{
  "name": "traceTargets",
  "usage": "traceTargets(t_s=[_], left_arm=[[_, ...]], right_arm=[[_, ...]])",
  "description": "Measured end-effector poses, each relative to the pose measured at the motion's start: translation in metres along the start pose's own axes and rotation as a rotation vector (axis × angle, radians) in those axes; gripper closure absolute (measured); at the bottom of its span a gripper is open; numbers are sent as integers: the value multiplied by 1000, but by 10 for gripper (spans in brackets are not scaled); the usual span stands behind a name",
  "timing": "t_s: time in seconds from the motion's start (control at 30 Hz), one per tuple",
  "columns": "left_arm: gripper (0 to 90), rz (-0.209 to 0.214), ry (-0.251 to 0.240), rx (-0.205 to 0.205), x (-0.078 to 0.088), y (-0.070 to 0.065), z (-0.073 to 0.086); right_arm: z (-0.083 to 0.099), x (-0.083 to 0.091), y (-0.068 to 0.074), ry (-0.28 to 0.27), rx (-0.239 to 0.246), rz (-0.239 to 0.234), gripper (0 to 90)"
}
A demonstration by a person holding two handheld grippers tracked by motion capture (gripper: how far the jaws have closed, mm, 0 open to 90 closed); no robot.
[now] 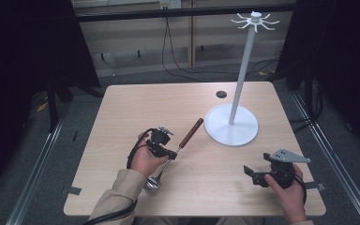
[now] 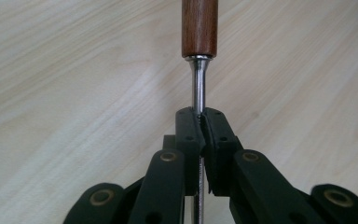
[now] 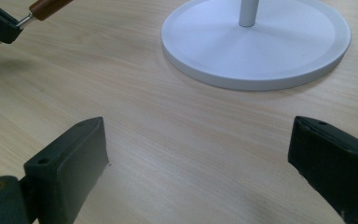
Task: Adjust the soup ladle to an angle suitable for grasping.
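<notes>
- Left gripper [image 1: 171,153]: jaws clamped on the thin metal shank of the ladle [image 1: 178,149], just below its wooden handle [image 2: 199,28]; the left gripper view shows both pads pressed flat against the shank. The ladle lies slanted over the table [image 1: 122,122], bowl [image 1: 153,183] near the person's left hand [image 1: 145,159], handle pointing up and right towards the stand.
- Step in hand, as judged: the grasp is made and the lift is beginning; hanging the ladle on the stand looks to be the aim.
- Next move calls for: raising the ladle well clear of the table, turning it handle-up, and carrying it to the hooks [image 1: 255,20] at the top of the pole [image 1: 242,70].
- Stand base [image 1: 230,124]: white disc, near the handle's tip but apart from it; the pole is the one obstacle on the way up.
- Small dark spot [image 1: 221,94]: on the table behind the base, out of the path.
- Right gripper [image 1: 255,174]: jaws wide apart, holding nothing, low over bare table near the front right edge.
</notes>
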State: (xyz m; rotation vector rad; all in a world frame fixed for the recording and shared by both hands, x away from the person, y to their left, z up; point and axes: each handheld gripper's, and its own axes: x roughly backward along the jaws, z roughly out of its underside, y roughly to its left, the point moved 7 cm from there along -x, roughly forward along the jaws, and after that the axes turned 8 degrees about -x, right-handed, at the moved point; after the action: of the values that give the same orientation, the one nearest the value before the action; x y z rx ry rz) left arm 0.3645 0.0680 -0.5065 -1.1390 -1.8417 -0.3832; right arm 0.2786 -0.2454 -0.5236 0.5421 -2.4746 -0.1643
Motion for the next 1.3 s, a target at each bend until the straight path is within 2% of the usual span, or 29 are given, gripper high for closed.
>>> traceTargets(t_s=[0.07, 0.1, 0.13, 0.17, 0.2, 0.27, 0.3, 0.33, 0.4, 0.47, 0.53, 0.57, 0.6, 0.67, 0.7, 0.73, 0.77, 0.8, 0.83, 0.87, 0.9, 0.93, 0.97, 1.0, 1.03, 1.1, 1.2, 1.23, 1.3], left_arm=[[859, -9, -26, -33, 6, 2, 1], [858, -9, -26, -33, 6, 2, 1], [859, 2, -72, -28, 12, 2, 0], [858, 2, -72, -28, 12, 2, 0], [858, 3, -124, -26, 19, 0, -3], [858, 5, -164, -37, 25, -2, -6], [858, 5, -164, -37, 25, -2, -6], [858, 6, -213, -28, 30, -5, -10], [858, 4, -234, -38, 32, -8, -12], [857, 1, -258, -60, 35, -14, -15], [857, 4, -296, -68, 37, -18, -18], [857, 4, -296, -68, 37, -18, -18], [857, 7, -312, -71, 38, -20, -20], [857, 5, -338, -84, 39, -24, -24], [857, 3, -348, -87, 39, -27, -26], [857, 0, -359, -94, 40, -30, -28], [857, -3, -376, -101, 42, -34, -31], [857, -1, -402, -113, 44, -39, -34], [857, -1, -402, -113, 44, -39, -34], [857, 7, -415, -118, 44, -43, -37], [857, 5, -422, -117, 45, -45, -38], [856, 8, -441, -131, 44, -49, -40], [856, 8, -441, -131, 44, -49, -40], [856, 7, -447, -133, 44, -51, -41], [857, 6, -449, -132, 44, -53, -41], [856, 11, -464, -141, 42, -57, -44], [856, 11, -467, -146, 41, -60, -45], [856, 18, -480, -140, 40, -62, -47], [856, 18, -478, -139, 40, -63, -47]], right_arm=[[0, -1, 1, 1, 1, 2, 39], [0, -1, 1, 1, 1, 2, 39], [0, -1, 1, -1, 2, 0, 40], [0, -1, 2, 0, 0, 0, 40], [0, -1, 2, -2, 2, -2, 40], [0, -1, 3, -3, 6, -5, 40], [-1, -2, 3, -5, 10, -4, 40], [-1, -2, 3, -7, 5, -6, 40], [-2, -2, 4, -10, -4, -9, 39], [-8, 0, 8, -35, -12, -11, 32], [-16, 2, 13, -68, -37, -26, 27], [-20, 3, 17, -88, -47, -36, 25], [-20, 3, 17, -88, -47, -36, 25], [-31, 5, 27, -121, -60, -53, 30], [-38, 6, 36, -139, -79, -85, 37], [-38, 6, 36, -139, -79, -85, 37], [-46, 3, 47, -152, -93, -105, 43], [-48, 2, 50, -156, -104, -112, 52], [-48, 2, 50, -156, -104, -112, 52], [-55, -3, 61, -168, -147, -154, 87], [-55, -3, 61, -168, -147, -154, 87], [-62, -7, 69, -177, -155, -175, 125], [-62, -7, 69, -177, -155, -175, 125], [-70, -9, 79, -188, -164, -211, 172], [-70, -9, 79, -188, -164, -211, 172], [-82, -12, 92, -197, -166, -239, 239], [-88, -14, 101, -189, -178, -269, 259], [-95, -17, 110, -187, -193, -299, 308], [-96, -18, 113, -187, -193, -306, 323]])
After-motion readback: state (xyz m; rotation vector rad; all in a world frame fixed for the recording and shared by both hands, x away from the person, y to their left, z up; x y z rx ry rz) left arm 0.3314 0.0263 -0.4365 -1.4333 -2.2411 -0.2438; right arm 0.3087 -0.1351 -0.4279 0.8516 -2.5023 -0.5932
